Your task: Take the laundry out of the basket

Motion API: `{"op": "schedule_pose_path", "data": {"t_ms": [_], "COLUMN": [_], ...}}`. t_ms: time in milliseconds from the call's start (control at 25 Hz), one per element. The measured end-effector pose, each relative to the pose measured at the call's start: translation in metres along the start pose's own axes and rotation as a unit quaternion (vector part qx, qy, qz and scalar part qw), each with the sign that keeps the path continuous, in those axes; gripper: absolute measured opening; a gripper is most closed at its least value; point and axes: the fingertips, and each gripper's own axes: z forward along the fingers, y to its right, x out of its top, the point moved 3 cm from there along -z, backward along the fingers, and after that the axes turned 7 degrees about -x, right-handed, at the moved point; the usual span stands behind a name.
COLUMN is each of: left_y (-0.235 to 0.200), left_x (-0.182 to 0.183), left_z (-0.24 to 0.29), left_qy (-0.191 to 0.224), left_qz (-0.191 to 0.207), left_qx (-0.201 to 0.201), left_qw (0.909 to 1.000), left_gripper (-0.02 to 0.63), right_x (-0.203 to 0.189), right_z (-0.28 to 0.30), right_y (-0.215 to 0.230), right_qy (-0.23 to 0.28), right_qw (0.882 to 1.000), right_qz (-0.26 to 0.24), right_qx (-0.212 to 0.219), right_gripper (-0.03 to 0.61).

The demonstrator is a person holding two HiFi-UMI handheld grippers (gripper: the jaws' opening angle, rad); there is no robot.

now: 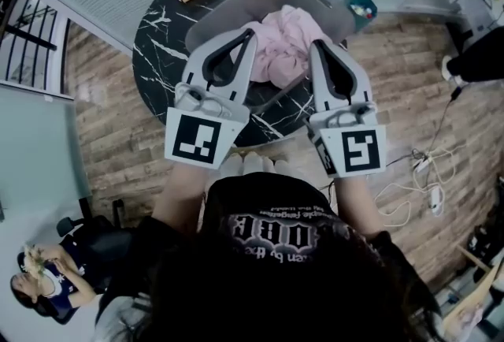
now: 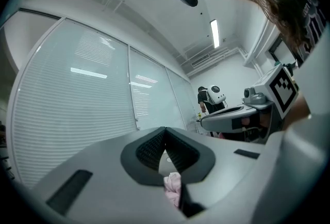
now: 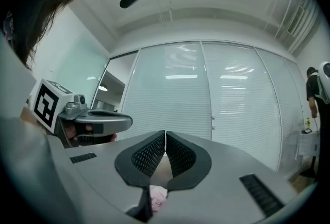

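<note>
Starting at the pads (image 2: 150,149) of your left gripper (image 2: 165,131), you have them pressed together at the tips, and no cloth shows between them; a scrap of pink appears only through the gap lower down, beyond the jaws. Your right gripper (image 3: 165,134) is the same: its ribbed pads (image 3: 180,155) meet in a thin seam, with pink visible below them rather than pinched in them. In the head view both grippers point roughly level, side by side, with their tips close against the pink laundry (image 1: 285,45), one at its left side and one at its right; whether they touch it I cannot tell. That laundry sits heaped in the grey basket (image 1: 236,11), which stands on the black marbled table (image 1: 157,45). No garment lies on the table outside the basket as far as the view shows, so I judge the task to be at its start: nothing is out yet, and the whole pink heap is left to lift. To get on, you need to part a pair of jaws, take a fold of cloth, and draw it clear of the basket's rim.
</note>
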Motion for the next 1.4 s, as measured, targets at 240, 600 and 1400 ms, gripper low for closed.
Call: {"op": "schedule_pose_path", "data": {"t_ms": [240,600,1400], "left_y": [-0.005,-0.009,-0.011], "left_x": [0.007,-0.005,-0.078], "left_z": [0.023,0.071,0.162], "left_qy": [-0.006,-0.026,-0.071], "left_qz": [0.008,0.020,-0.007], "left_qx": [-0.031,-0.095,-0.270], "left_qw": [0.9995,0.9949,0.9601], "left_gripper": [0.000,0.002,0.294], "right_x": [-0.001,-0.009,-0.027], "right_z": [-0.003,0.012,0.056], "right_y": [0.010,0.030,0.072], "right_qy": [0.003,-0.002,-0.021], "right_qw": [1.000,1.000,0.997], "right_qz": [0.002,0.012,0.023], "right_qx": [0.008,-0.011,-0.075], "right_gripper": [0.028,0.028,0.029]}}
